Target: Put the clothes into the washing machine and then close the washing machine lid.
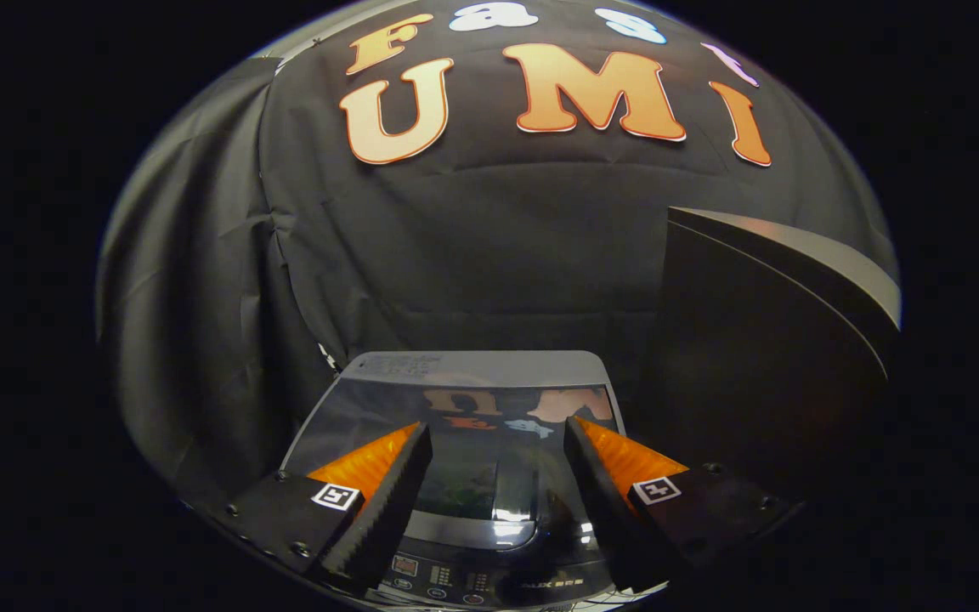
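Claw [498, 442] spread, empty, above one washing machine [472, 370].

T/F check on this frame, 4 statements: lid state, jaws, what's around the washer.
1. The washing machine lid lies flat, closed. True.
2. The gripper is shut on a garment. False: the jaws stand apart with nothing between them.
3. The washing machine's control panel sits below the jaws, nearer than the lid. True.
4. A white basket stands beside the washing machine. False: a dark grey-edged panel stands there, in front of the black cloth wall.
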